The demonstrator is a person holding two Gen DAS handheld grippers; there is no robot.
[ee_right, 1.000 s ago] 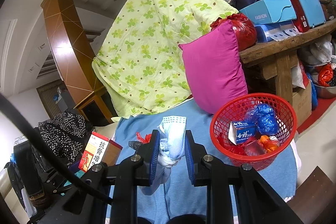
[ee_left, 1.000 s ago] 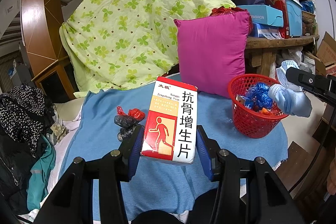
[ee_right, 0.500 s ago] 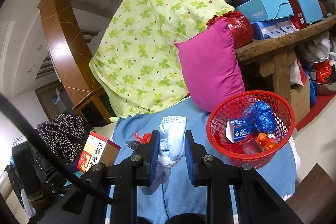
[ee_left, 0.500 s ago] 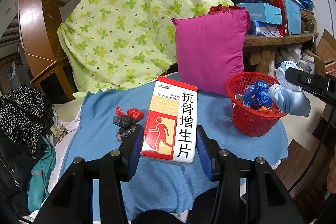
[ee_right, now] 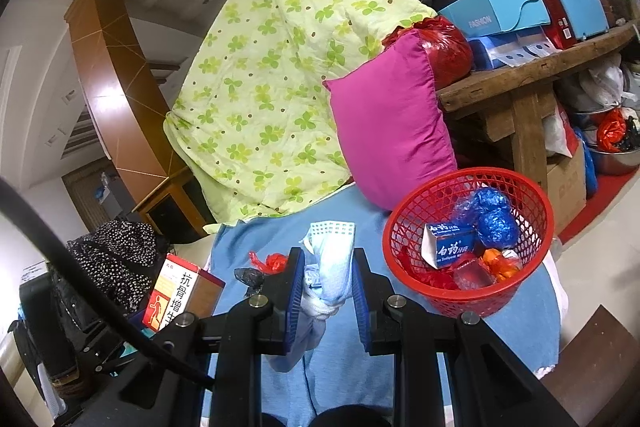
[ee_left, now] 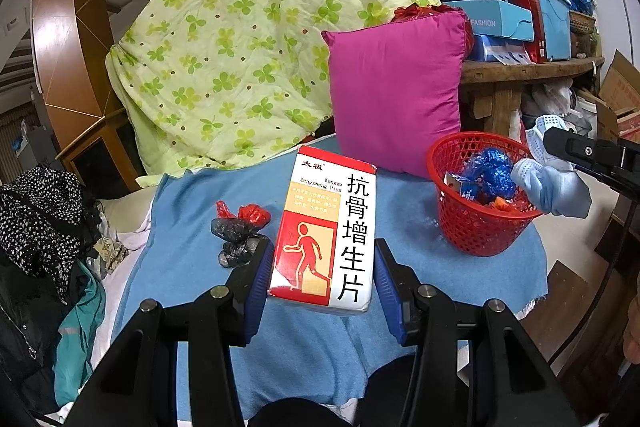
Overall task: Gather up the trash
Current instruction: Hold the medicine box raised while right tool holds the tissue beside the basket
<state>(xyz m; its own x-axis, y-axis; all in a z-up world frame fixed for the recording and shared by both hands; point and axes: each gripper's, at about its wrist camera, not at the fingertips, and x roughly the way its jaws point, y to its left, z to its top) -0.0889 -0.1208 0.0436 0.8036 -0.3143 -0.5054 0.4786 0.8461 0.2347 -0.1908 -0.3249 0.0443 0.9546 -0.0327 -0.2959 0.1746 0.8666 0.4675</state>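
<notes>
Both grippers hold their trash, unmoved since a second ago

Left gripper (ee_left: 322,277) stays clamped on the red-and-white cardboard medicine box (ee_left: 328,231) above the blue cloth (ee_left: 192,259); right gripper (ee_right: 329,287) stays clamped on the knotted pale-blue face mask (ee_right: 330,267), just left of the red plastic mesh basket (ee_right: 416,211) at the right.

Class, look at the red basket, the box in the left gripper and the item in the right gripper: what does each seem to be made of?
Red basket: moulded plastic, judging by its glossy open mesh. Box in the left gripper: printed cardboard, with sharp folded edges and a slight sheen. Pale blue item in the right gripper: soft, matte, knotted fabric, probably a non-woven face mask.
</notes>
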